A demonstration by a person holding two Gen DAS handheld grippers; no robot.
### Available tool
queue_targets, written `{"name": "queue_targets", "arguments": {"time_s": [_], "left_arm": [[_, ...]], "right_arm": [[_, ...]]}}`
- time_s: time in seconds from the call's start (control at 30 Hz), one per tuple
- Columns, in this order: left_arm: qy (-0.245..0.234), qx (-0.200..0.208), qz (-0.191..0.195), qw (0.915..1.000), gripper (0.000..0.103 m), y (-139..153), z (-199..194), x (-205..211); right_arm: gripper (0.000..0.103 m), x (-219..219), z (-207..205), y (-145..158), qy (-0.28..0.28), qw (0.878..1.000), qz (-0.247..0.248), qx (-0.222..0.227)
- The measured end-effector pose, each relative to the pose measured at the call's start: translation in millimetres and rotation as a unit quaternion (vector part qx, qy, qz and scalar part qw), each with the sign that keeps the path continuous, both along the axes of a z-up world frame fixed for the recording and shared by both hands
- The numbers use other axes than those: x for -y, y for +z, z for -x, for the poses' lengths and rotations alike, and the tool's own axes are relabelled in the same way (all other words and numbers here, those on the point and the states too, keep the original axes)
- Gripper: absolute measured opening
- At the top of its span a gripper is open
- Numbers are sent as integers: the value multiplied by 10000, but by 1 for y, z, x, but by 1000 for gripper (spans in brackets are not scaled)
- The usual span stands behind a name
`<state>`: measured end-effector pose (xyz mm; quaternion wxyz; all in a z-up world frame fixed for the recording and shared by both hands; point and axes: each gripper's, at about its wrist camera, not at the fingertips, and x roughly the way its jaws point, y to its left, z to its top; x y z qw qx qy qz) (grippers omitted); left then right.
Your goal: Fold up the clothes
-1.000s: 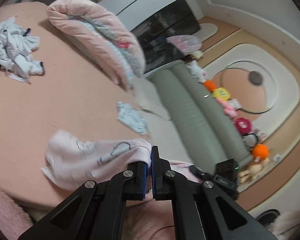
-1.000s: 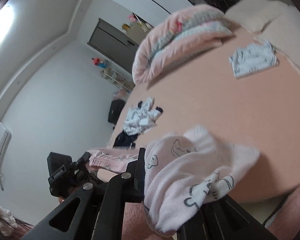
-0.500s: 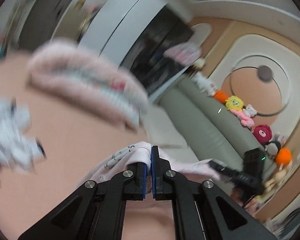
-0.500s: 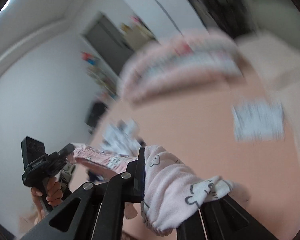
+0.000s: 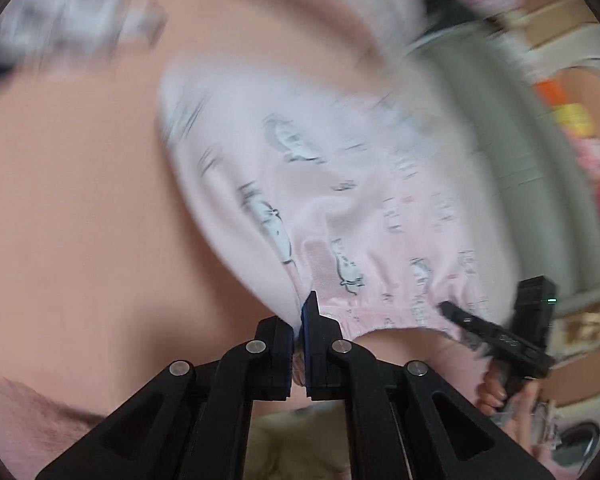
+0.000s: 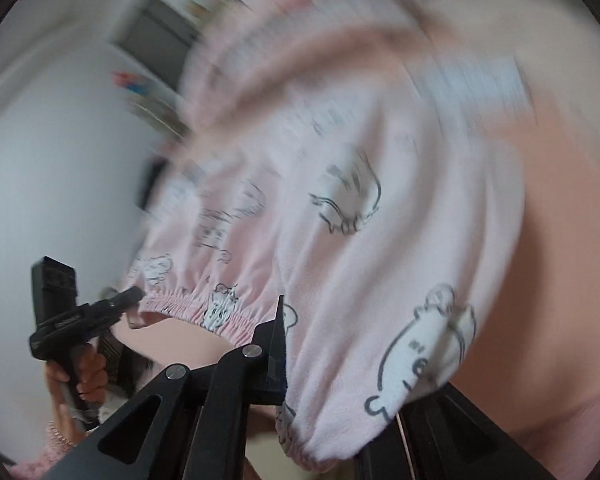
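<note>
I have my left gripper [image 5: 300,330] and right gripper [image 6: 320,354] each clamped on the elastic waistband of the pink trousers [image 5: 340,208], which billow ahead of both over the bed [image 5: 80,200]. Through the blur, no fold looks made yet; spreading flat and every fold remain.

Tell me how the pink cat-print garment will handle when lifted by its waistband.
The pink garment is probably floppy: it sags between the left claw and right claw. It looks light, since thin pinches carry it. The gathered elastic waistband will likely stretch and bunch.
</note>
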<state>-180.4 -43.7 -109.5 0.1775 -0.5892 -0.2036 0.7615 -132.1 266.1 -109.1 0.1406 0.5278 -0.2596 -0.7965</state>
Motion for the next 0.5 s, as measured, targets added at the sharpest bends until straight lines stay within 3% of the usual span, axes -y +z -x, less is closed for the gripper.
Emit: {"name": "queue_targets", "arguments": {"time_s": [0.07,0.1,0.23,0.33,0.4,0.5], "left_arm": [[109,424,206,9988,3,-39,-3,-2],[194,376,172,9990,3,-41,-7,-2],[375,173,-92,9991,7,-28,-19,3],[401,50,-28,9992,11,-16,-26,10],[443,93,-74,9989,16,-26,-35,20],[513,421,-642,9957,25,-47,-43,29]], "right_arm": [[6,4,-5,-62,64,9981,-75,615],[5,5,-8,-72,58,9977,-59,672],[11,3,-18,-71,-19,9989,-14,478],[16,-2,-25,-53,-139,9991,-281,300],[17,-10,-38,-46,-358,9987,-278,221],[20,-12,-50,-44,-562,9972,-389,293]]}}
